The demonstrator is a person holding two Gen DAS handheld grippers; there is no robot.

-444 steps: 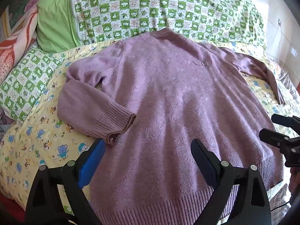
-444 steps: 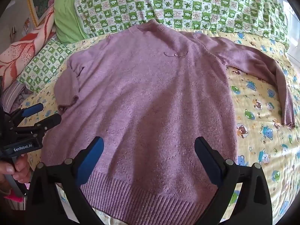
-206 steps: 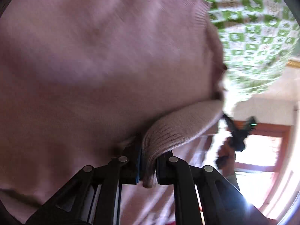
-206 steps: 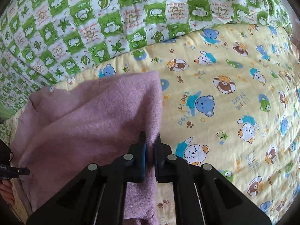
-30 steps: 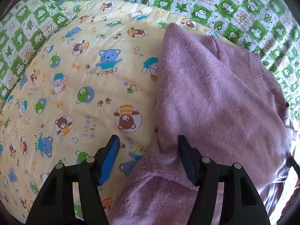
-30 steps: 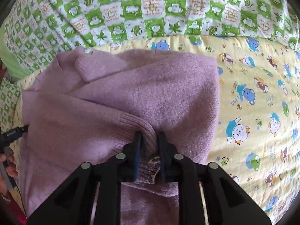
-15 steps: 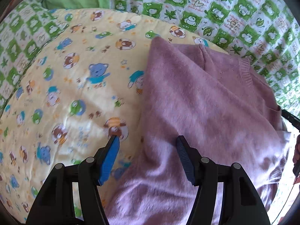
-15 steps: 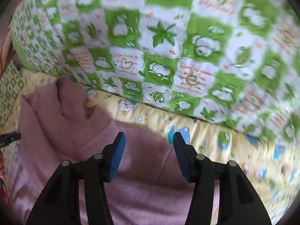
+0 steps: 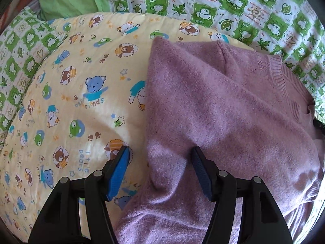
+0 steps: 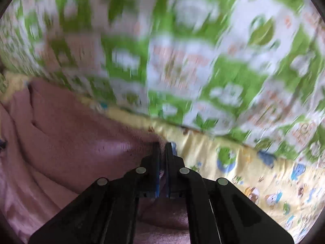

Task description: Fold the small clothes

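I see the purple sweater (image 9: 223,109) lying folded on the yellow bear-print sheet (image 9: 77,93), near the green checked quilt (image 9: 254,6). My left gripper (image 9: 159,165) is spread wide, straddling the sweater's left edge. My right gripper (image 10: 162,148) is clamped on the sweater's edge; that view is motion-blurred.

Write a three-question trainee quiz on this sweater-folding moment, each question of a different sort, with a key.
1. True or false: the left gripper is clamped shut on the purple sweater.
2. Multiple choice: the right gripper is (A) wide open over the bear-print sheet, (B) shut on the sweater's edge, (C) out of view.
3. Fill in: behind the sweater lies a quilt checked white and ____.

Key:
1. False; its jaws stand apart, one over the sheet, one over the sweater.
2. B.
3. Green.
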